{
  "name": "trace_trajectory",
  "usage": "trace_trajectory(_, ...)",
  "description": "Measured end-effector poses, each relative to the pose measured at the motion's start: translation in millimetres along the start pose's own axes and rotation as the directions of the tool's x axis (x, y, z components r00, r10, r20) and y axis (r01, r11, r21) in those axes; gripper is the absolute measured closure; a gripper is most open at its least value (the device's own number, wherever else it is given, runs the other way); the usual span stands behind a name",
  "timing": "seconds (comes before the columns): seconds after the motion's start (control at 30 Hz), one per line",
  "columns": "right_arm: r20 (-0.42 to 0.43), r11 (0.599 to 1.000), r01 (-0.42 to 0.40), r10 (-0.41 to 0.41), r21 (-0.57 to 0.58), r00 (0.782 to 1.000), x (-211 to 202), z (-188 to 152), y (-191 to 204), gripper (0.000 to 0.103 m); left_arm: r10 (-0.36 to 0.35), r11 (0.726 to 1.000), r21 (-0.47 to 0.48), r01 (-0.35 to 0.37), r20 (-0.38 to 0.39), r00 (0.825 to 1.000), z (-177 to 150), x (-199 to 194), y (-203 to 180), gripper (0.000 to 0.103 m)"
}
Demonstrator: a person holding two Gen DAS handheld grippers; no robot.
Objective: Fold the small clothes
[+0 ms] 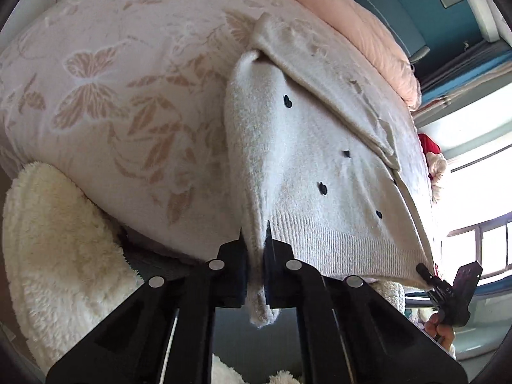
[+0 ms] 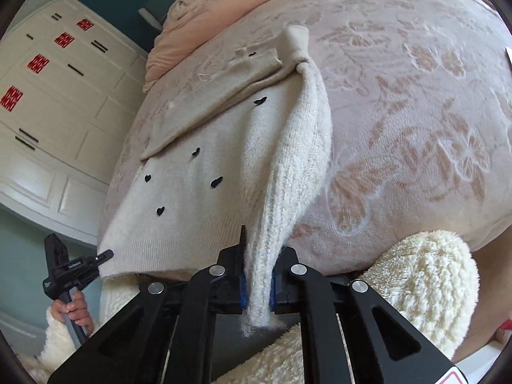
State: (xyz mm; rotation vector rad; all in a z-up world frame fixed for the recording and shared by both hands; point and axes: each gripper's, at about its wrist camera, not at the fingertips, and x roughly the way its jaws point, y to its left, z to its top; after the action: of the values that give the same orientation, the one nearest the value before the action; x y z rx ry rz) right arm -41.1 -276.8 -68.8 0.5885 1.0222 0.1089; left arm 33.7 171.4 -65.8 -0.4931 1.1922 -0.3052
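Note:
A small cream knit sweater with black heart dots point(image 1: 320, 166) lies on a pink floral bedspread point(image 1: 112, 96). One sleeve is folded across its chest. My left gripper point(image 1: 256, 256) is shut on the sweater's hem corner at one side. My right gripper point(image 2: 257, 268) is shut on the other hem corner, which is bunched into a ridge point(image 2: 297, 172). Each gripper shows in the other's view: the right one point(image 1: 425, 273) at the far hem corner, the left one point(image 2: 107, 254) likewise. The sweater also shows in the right wrist view point(image 2: 192, 176).
A fluffy cream sleeve point(image 1: 54, 256) covers the person's arm near the bed edge, also in the right wrist view point(image 2: 425, 275). A peach duvet point(image 1: 352, 19) lies at the head of the bed. White cabinets point(image 2: 54, 96) stand beside the bed. A bright window point(image 1: 480, 208) is at the right.

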Motion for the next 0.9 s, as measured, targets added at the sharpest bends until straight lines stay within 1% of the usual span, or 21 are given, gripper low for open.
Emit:
trace_trajectory(0.07, -0.027, 0.999, 0.002, -0.004, -0.052, 1.0, -17, 0, 6, 0.096, 0.001, 0.999, 0.037, -0.001, 0.006, 1.0, -4, -22, -4, 0.097)
trace_trajectory(0.13, -0.083, 0.993, 0.026, -0.035, -0.117, 0.996, -27, -5, 11, 0.096, -0.004, 0.998, 0.064, 0.004, -0.01, 1.0, -16, -41, -6, 0.097)
trace_trajectory(0.2, -0.16, 0.981, 0.059, -0.09, -0.187, 0.983, -31, -20, 16, 0.096, 0.004, 0.996, 0.085, -0.001, -0.042, 0.999, -34, -56, -4, 0.097)
trace_trajectory(0.23, -0.205, 0.976, 0.061, -0.104, -0.207, 0.973, -35, -30, 16, 0.096, 0.01, 0.996, 0.091, -0.004, -0.065, 0.998, -45, -63, -2, 0.097)
trace_trajectory(0.33, -0.323, 0.971, 0.034, -0.112, -0.236, 0.94, -49, -72, 18, 0.096, 0.012, 0.998, 0.069, -0.002, -0.147, 0.989, -85, -78, 5, 0.097)
trace_trajectory(0.4, -0.378, 0.976, 0.009, -0.093, -0.22, 0.921, -65, -93, 23, 0.096, -0.013, 1.0, 0.022, 0.017, -0.18, 0.984, -102, -94, 7, 0.097)
trace_trajectory(0.43, -0.393, 0.979, -0.009, -0.074, -0.204, 0.917, -73, -99, 27, 0.096, -0.033, 0.999, -0.002, 0.033, -0.182, 0.983, -105, -103, 6, 0.097)
trace_trajectory(0.47, -0.392, 0.982, -0.028, -0.049, -0.189, 0.919, -81, -99, 32, 0.096, -0.047, 0.999, -0.013, 0.046, -0.169, 0.984, -101, -112, 3, 0.097)
trace_trajectory(0.5, -0.374, 0.983, -0.048, -0.022, -0.178, 0.927, -88, -92, 37, 0.096, -0.059, 0.998, -0.01, 0.058, -0.146, 0.987, -93, -119, -3, 0.097)
trace_trajectory(0.53, -0.34, 0.983, -0.065, 0.002, -0.174, 0.941, -95, -80, 43, 0.096, -0.064, 0.998, 0.009, 0.065, -0.11, 0.992, -77, -124, -12, 0.097)
trace_trajectory(0.6, -0.233, 0.98, -0.082, 0.037, -0.184, 0.972, -99, -40, 50, 0.096, -0.09, 0.993, 0.072, 0.091, -0.023, 0.996, -36, -123, -31, 0.096)
trace_trajectory(0.63, -0.162, 0.981, -0.073, 0.044, -0.181, 0.986, -95, -14, 48, 0.095, -0.076, 0.991, 0.114, 0.073, 0.023, 0.997, -13, -115, -41, 0.096)
trace_trajectory(0.67, -0.097, 0.984, -0.073, 0.058, -0.162, 0.994, -86, 13, 41, 0.095, -0.052, 0.989, 0.145, 0.04, 0.076, 0.996, 10, -104, -47, 0.096)
trace_trajectory(0.7, -0.042, 0.988, -0.076, 0.071, -0.131, 0.997, -72, 39, 34, 0.095, -0.053, 0.984, 0.174, 0.033, 0.111, 0.992, 35, -87, -54, 0.095)
trace_trajectory(0.77, 0.081, 0.997, -0.05, 0.054, -0.055, 0.995, -38, 80, 14, 0.093, -0.029, 0.98, 0.199, -0.007, 0.179, 0.983, 77, -49, -63, 0.092)
trace_trajectory(0.8, 0.124, 0.999, -0.03, 0.034, -0.029, 0.992, -18, 95, 3, 0.093, -0.038, 0.979, 0.206, 0.0, 0.181, 0.983, 94, -26, -65, 0.091)
trace_trajectory(0.83, 0.161, 1.0, 0.018, -0.018, 0.003, 0.987, 1, 108, -4, 0.091, -0.009, 0.98, 0.196, -0.03, 0.196, 0.981, 109, -3, -64, 0.088)
trace_trajectory(0.87, 0.185, 0.997, 0.07, -0.076, 0.039, 0.98, 17, 115, -8, 0.085, 0.041, 0.984, 0.16, -0.076, 0.208, 0.977, 120, 18, -60, 0.075)
trace_trajectory(0.9, 0.203, 0.992, 0.09, -0.106, 0.085, 0.973, 28, 119, -13, 0.082, 0.092, 0.985, 0.127, -0.119, 0.205, 0.974, 128, 36, -54, 0.059)
